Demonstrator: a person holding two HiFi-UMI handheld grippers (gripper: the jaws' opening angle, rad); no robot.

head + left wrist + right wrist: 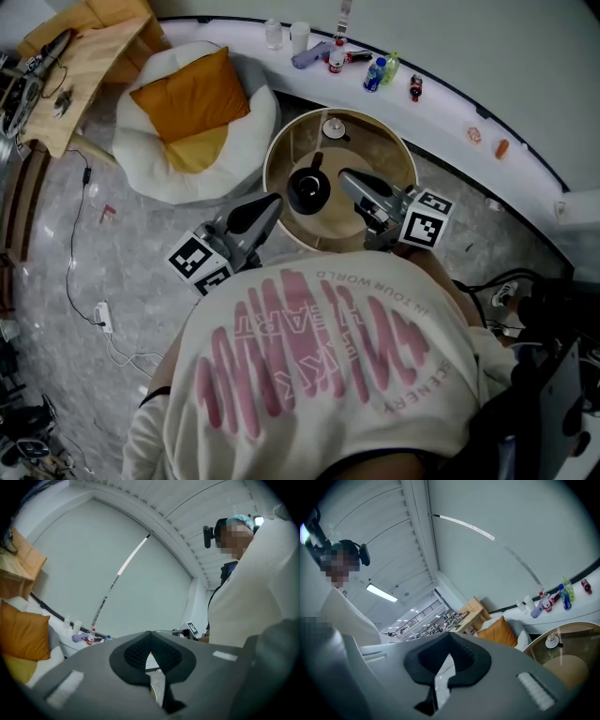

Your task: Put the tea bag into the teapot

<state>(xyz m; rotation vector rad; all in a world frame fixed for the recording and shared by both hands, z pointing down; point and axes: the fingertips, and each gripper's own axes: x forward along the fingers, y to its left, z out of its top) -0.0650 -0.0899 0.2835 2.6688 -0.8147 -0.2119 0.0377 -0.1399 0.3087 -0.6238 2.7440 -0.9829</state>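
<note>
A black teapot stands on the round glass-topped table, near its front. At the table's far side sits a small white dish with something on it, also seen in the right gripper view; I cannot make out a tea bag for sure. My left gripper is held just left of the teapot, jaws together and empty. My right gripper hovers just right of the teapot, likewise shut with nothing in it. Both gripper views tilt upward at wall and ceiling, showing closed jaws.
A white beanbag with an orange cushion lies left of the table. Bottles and cups line the curved white ledge behind. A wooden table stands at the far left, and cables trail over the floor. The person's white shirt fills the foreground.
</note>
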